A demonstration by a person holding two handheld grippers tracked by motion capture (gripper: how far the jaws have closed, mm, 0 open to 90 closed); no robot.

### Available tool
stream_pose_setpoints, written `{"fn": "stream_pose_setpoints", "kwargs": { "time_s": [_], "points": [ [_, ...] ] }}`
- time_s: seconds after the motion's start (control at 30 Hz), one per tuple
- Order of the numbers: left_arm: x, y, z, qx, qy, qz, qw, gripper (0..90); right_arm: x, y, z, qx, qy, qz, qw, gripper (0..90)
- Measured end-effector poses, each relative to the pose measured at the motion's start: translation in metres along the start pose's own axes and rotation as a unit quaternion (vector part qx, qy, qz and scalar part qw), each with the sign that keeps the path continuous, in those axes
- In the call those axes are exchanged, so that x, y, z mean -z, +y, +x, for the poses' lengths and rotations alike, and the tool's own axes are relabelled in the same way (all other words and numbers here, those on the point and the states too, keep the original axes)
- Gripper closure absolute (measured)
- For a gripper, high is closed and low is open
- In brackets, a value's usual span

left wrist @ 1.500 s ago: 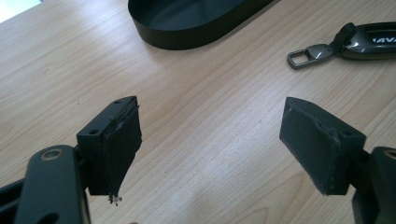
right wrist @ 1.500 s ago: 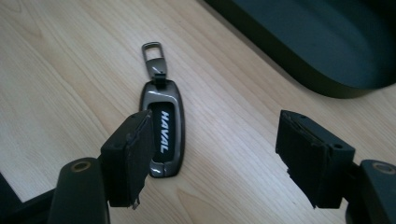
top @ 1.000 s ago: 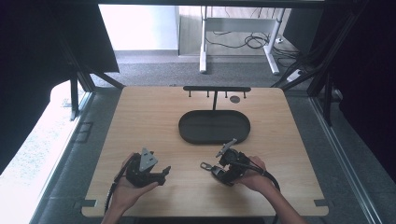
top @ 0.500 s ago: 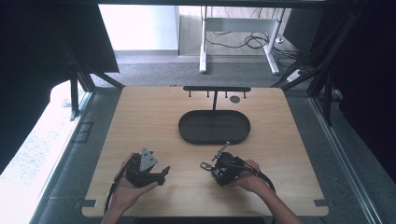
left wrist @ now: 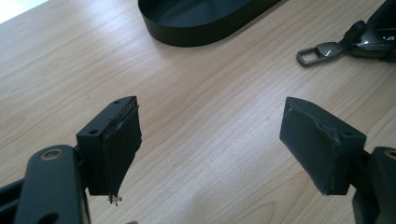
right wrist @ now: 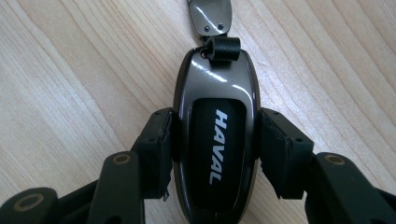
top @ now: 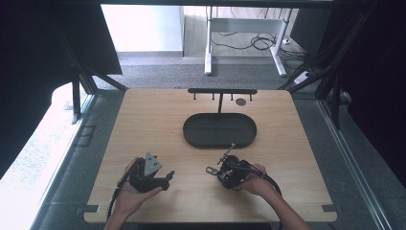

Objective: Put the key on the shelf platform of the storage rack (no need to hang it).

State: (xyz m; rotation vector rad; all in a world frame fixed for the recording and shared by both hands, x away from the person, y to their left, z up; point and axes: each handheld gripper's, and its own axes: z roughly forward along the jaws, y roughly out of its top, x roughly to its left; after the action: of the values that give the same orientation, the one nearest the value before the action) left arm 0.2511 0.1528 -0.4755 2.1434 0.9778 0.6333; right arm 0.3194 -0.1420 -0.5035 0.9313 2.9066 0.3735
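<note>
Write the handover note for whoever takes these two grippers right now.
Right gripper: jaws have just been closing and now press both sides of the dark car key fob, which lies on the wooden table near the front edge.
Left gripper: open, nothing between the jaws, low over bare table.
Black oval tray: centre of the table, nothing visible in it; a black hook rack stands behind it.
Done: fob gripped.
Left: lift it; probably to the tray or a rack hook, so confirm.

Right tongs [top: 221, 168] closed on a key fob [top: 225, 169] near black oval tray [top: 191, 136], left tongs [top: 168, 177] apart
</note>
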Motion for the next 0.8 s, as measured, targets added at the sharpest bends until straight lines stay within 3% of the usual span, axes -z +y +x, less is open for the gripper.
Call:
{"fn": "stream_pose_setpoints", "kwargs": {
  "time_s": [0.37, 0.8],
  "points": [
    [0.0, 0.0, -0.002, 0.0, -0.001, -0.002, 1.0, 21.0, 0.005, -0.001, -0.004, -0.009, 0.023, 0.003, 0.9997, 49.5],
    [-0.002, -0.002, -0.002, 0.0, -0.002, -0.001, 1.0, 21.3, 0.041, -0.002, -0.006, -0.01, 0.038, -0.035, 0.9986, 49.6]
  ]
}}
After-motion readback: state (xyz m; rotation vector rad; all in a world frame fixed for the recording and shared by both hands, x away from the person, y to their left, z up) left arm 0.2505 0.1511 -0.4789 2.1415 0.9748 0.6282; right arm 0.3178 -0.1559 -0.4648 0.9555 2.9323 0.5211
